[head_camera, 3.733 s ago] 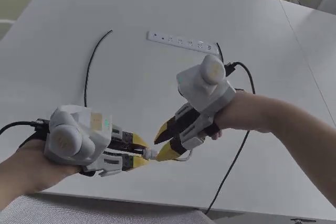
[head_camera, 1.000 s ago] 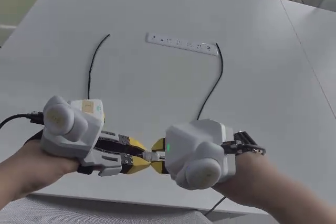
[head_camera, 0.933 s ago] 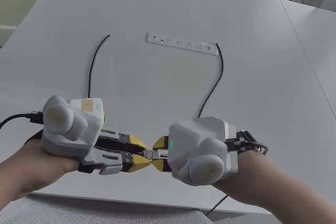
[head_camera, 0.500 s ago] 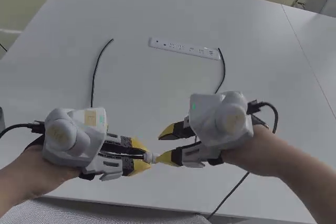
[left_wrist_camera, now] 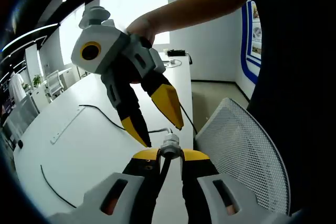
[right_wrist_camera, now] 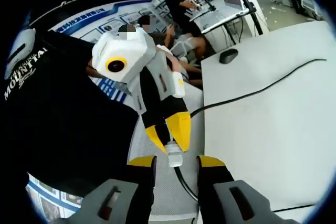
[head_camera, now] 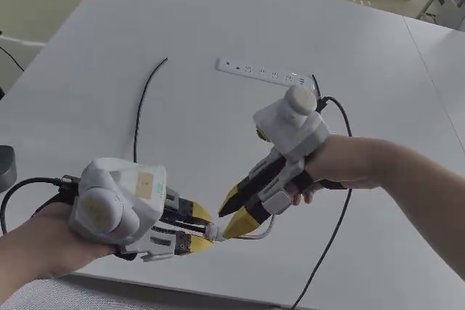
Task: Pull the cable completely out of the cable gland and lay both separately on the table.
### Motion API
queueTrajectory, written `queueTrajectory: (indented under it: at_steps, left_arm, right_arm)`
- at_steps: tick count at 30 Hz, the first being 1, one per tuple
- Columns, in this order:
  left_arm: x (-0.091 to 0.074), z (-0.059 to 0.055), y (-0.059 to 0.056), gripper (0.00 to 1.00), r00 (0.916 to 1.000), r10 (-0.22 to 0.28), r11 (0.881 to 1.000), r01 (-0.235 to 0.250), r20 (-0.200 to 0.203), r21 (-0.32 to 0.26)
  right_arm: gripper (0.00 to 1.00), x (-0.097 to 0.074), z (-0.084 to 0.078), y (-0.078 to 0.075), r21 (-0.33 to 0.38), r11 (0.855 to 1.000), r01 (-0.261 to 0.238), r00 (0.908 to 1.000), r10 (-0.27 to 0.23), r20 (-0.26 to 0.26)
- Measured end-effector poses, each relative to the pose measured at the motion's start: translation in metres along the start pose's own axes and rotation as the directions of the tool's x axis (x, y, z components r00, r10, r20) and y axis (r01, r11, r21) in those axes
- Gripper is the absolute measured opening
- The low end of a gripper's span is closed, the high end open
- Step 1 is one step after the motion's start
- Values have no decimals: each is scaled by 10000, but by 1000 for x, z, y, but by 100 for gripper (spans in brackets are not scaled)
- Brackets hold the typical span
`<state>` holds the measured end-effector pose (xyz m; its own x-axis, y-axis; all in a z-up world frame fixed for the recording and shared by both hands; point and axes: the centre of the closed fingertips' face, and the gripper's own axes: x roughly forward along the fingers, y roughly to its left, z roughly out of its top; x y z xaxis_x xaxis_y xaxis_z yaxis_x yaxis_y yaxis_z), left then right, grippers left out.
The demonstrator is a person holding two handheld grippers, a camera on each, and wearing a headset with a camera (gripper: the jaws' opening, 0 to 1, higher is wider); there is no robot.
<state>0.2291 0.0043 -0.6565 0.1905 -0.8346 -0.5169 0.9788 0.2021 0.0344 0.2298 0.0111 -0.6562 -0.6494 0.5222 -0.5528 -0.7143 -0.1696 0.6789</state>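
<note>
Cable gland (left_wrist_camera: 169, 145) pinched in my left gripper (head_camera: 205, 230) above near table (head_camera: 218, 128) edge, cable (head_camera: 260, 233) threaded through. My right gripper (head_camera: 231, 221): jaws apart, straddling cable. Risk: I clamp gland instead, pull drags both.

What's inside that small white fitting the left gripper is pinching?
A cable comes out of the cable gland, which the left gripper grips. The stretch inside the gland is covered.
</note>
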Motion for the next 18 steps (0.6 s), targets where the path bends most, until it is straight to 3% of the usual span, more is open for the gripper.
queueTrajectory:
  at_steps: [2, 5, 10, 18]
  left_arm:
    - [0, 3, 0, 15, 9999, -31, 10000, 31, 97, 7]
    - [0, 5, -2, 15, 9999, -137, 9998, 135, 97, 126]
    - [0, 5, -4, 15, 9996, -277, 9990, 277, -5, 346]
    - [2, 10, -3, 15, 9992, -378, 9982, 374, 84, 473]
  right_arm:
    - [26, 3, -6, 3, 250, 9984, -509, 9981, 518, -339]
    - [24, 2, -2, -2, 353, 9980, -526, 9985, 531, -134]
    - [17, 2, 0, 7, 674, 9896, -1270, 9919, 1269, 61]
    - [15, 3, -3, 10, 718, 9865, -1475, 9889, 1484, -82]
